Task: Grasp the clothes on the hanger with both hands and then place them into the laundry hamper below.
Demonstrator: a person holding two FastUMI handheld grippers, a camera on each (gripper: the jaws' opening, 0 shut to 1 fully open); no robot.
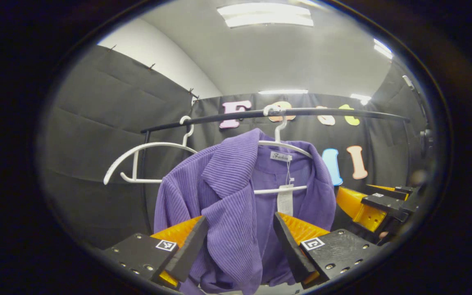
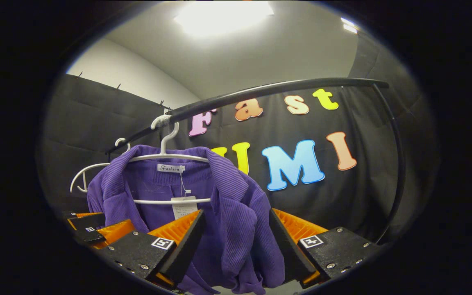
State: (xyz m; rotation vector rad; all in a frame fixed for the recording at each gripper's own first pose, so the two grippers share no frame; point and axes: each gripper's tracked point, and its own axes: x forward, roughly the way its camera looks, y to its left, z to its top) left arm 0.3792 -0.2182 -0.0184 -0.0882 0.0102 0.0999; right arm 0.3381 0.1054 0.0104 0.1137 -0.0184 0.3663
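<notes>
A purple ribbed cardigan (image 1: 228,180) hangs on a white hanger (image 1: 286,145) from the black rail (image 1: 322,111). My left gripper (image 1: 240,241) stands open, and one front panel of the cardigan hangs between its fingers. In the right gripper view the same cardigan (image 2: 232,205) hangs on its hanger (image 2: 166,152), with the other front panel between the fingers of my open right gripper (image 2: 236,241). Each gripper also appears at the edge of the other's view: the right gripper (image 1: 379,205) and the left gripper (image 2: 88,229), both close to the garment's sides.
An empty white hanger (image 1: 146,157) hangs on the rail to the left of the cardigan, also seen as an empty hanger (image 2: 82,176) behind the garment. The rail (image 2: 260,92) curves down into a post (image 2: 398,164) at the right. Black cloth walls close the booth.
</notes>
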